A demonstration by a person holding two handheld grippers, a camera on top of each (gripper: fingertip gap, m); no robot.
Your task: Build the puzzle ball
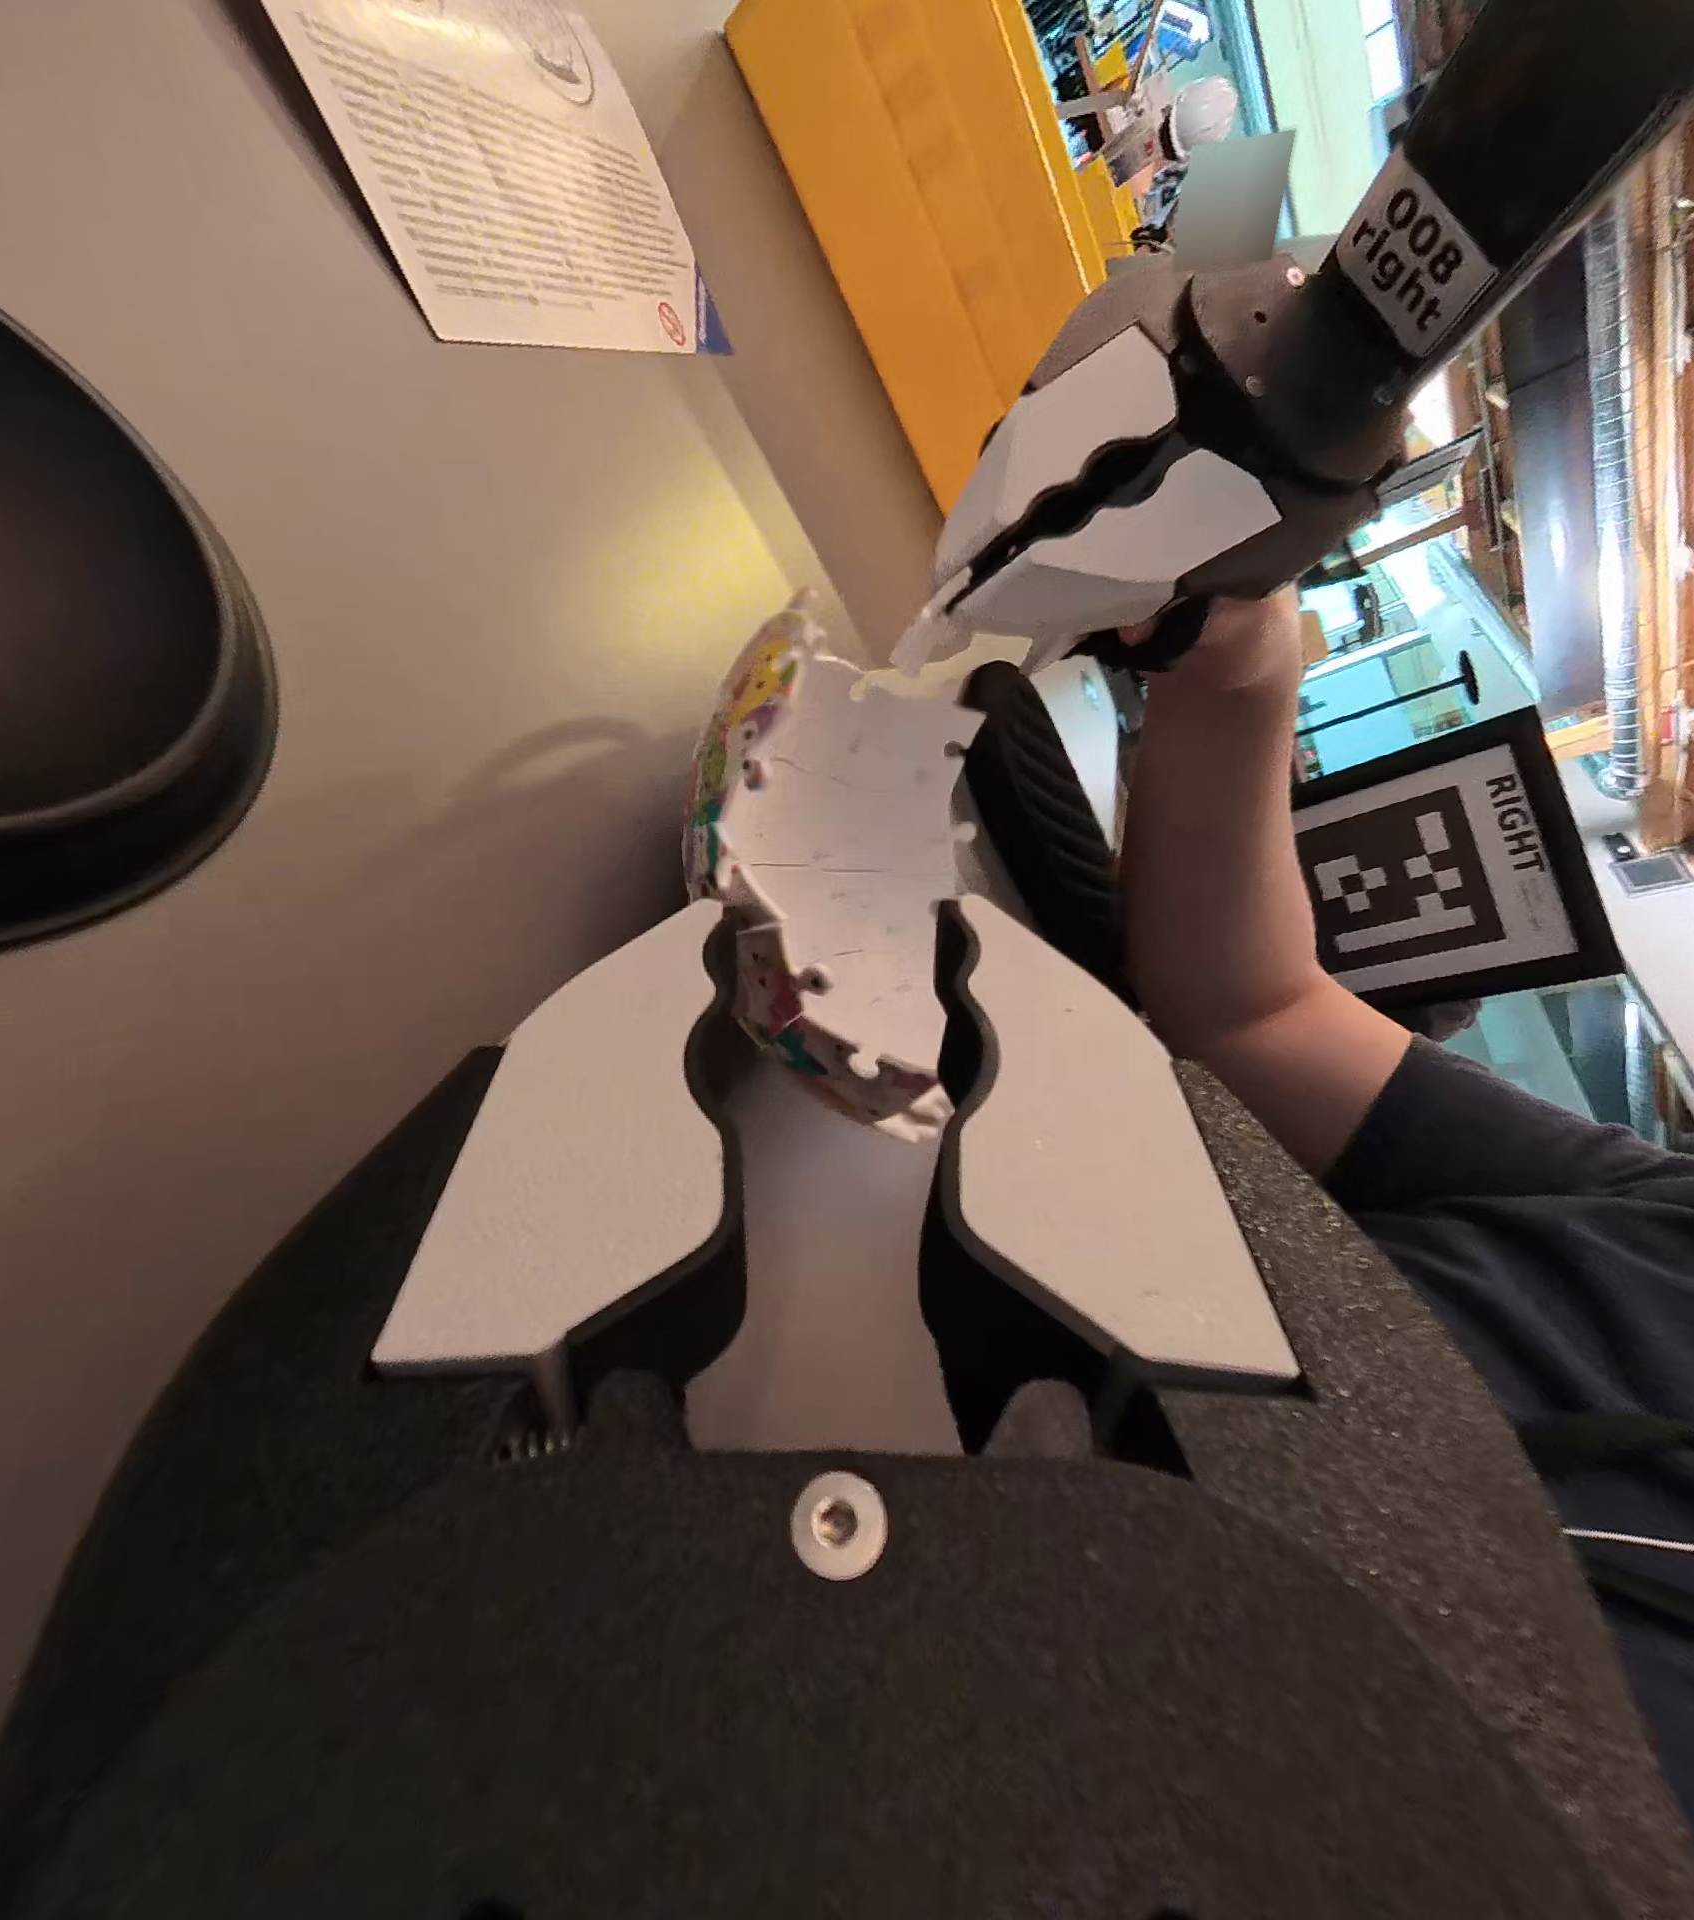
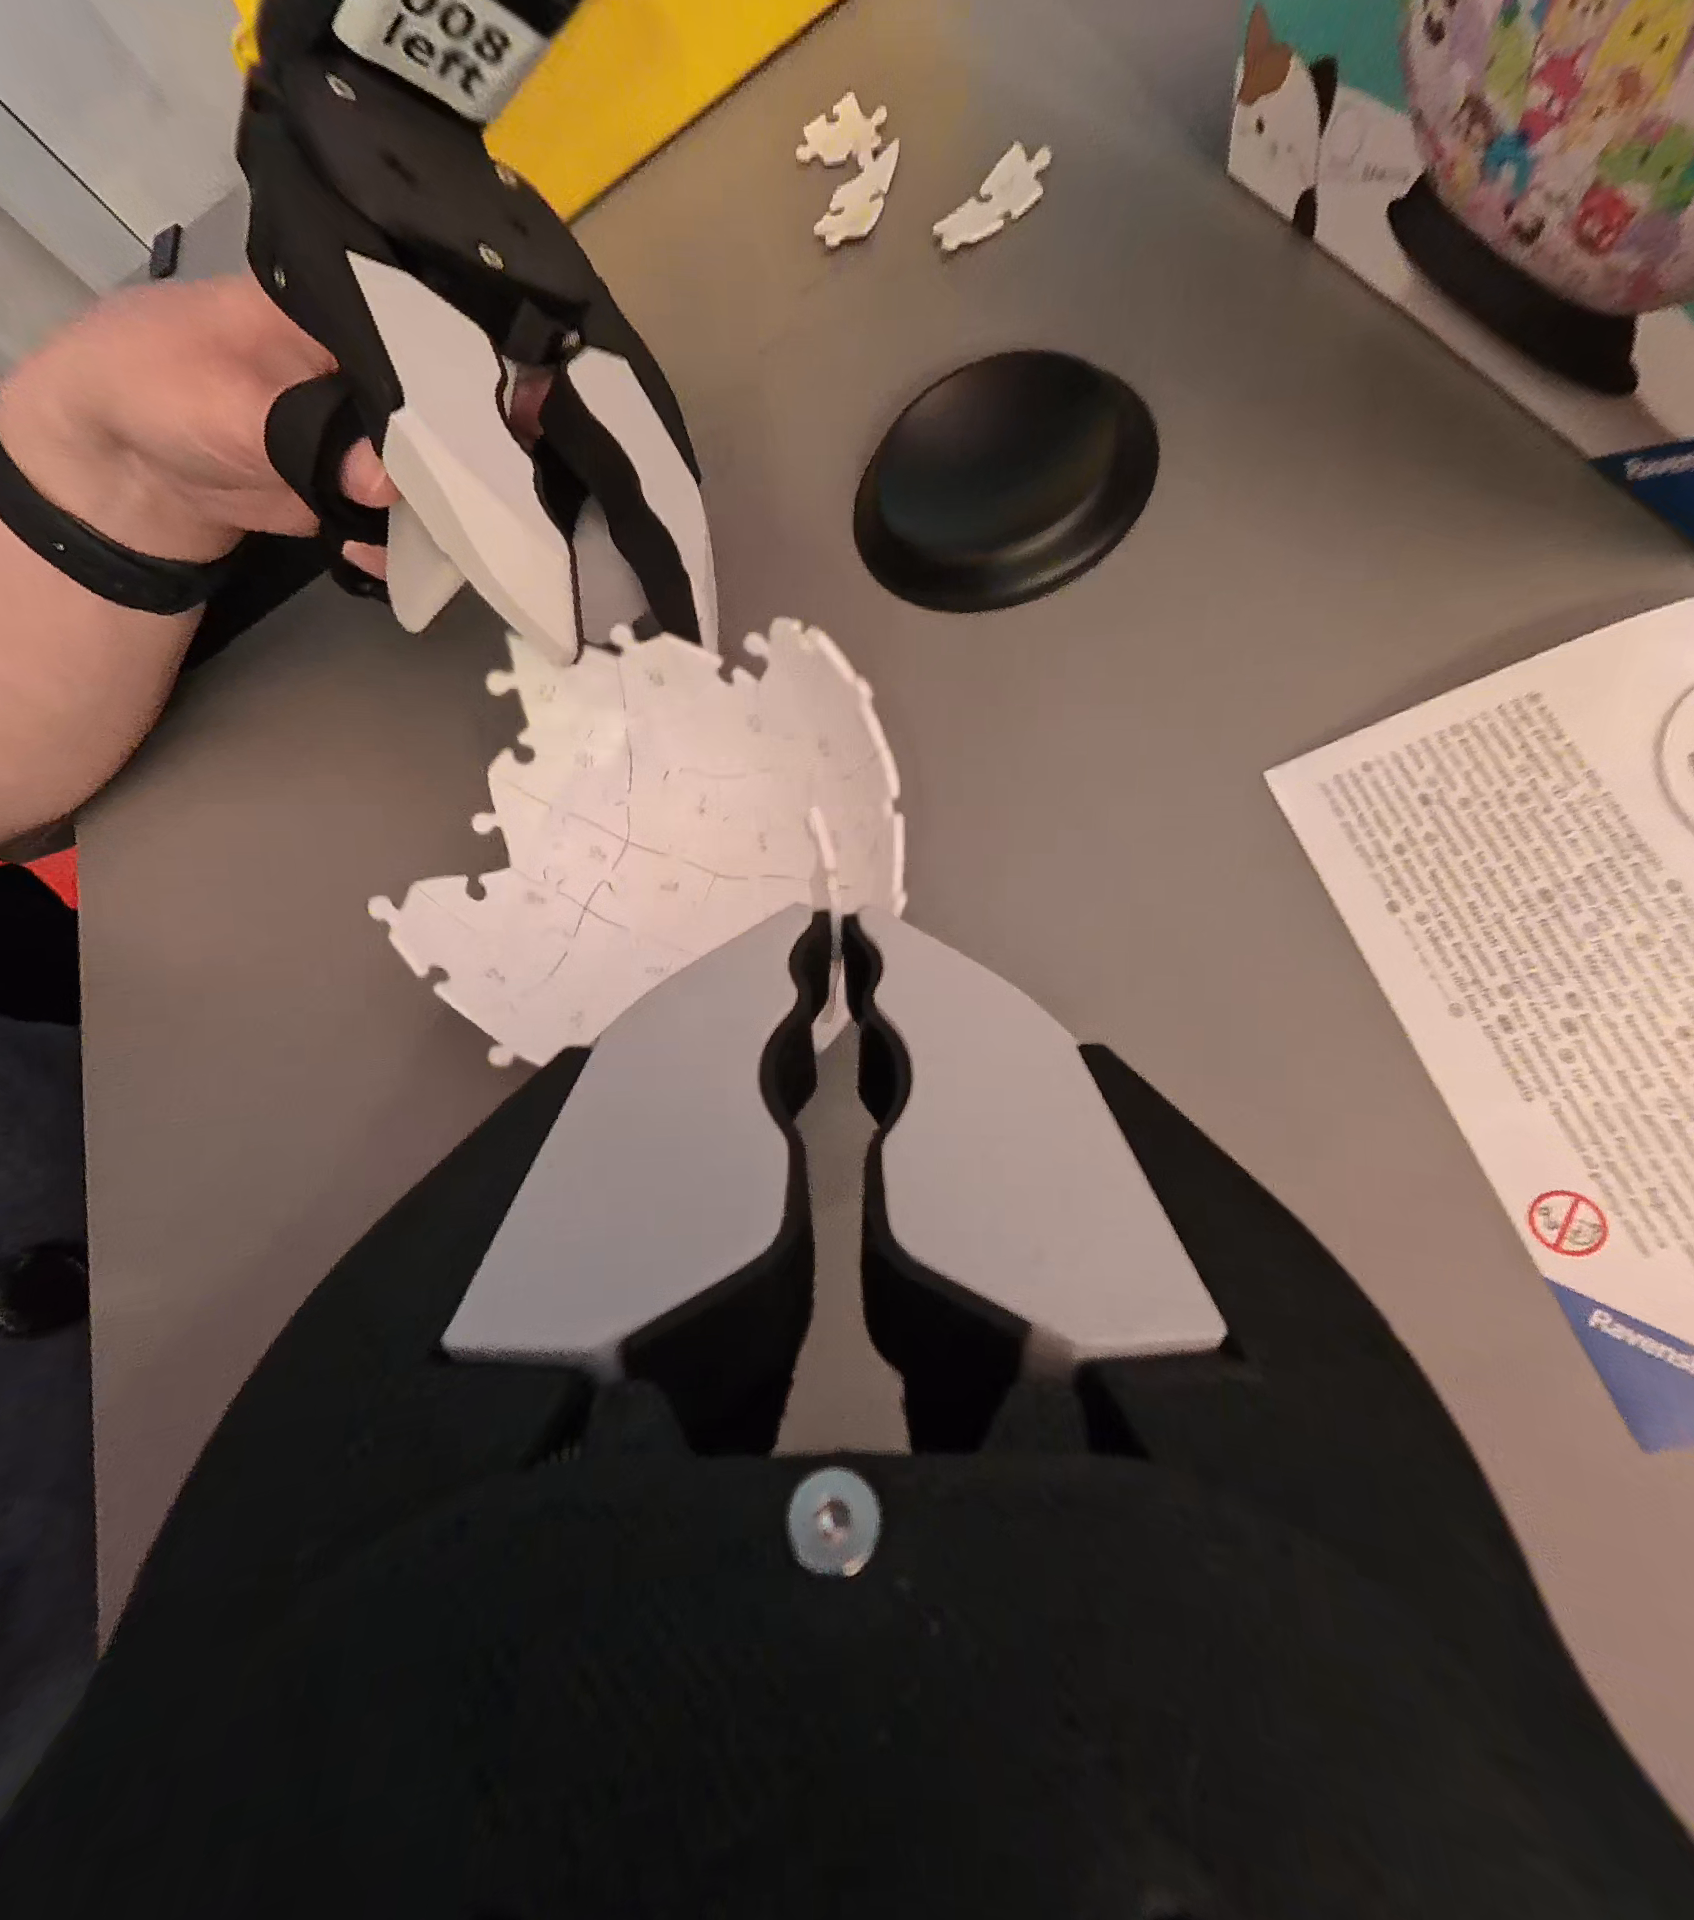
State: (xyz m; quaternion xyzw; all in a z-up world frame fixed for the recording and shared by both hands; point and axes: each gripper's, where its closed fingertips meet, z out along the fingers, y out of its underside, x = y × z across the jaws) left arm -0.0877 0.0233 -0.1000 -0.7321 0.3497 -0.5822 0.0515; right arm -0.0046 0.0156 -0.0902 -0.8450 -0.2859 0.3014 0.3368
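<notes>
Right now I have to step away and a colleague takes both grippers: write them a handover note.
Left gripper: shut on the partial puzzle shell, held above the grey table.
Right gripper: shut on one piece standing edge-on at the shell's near rim.
Done: roughly a bowl of joined pieces.
Left: seat this piece, add the loose pieces, then set the ball on the black stand.

Warm indoor light, soft shadows, fisheye-warped edges, slight motion blur.
</notes>
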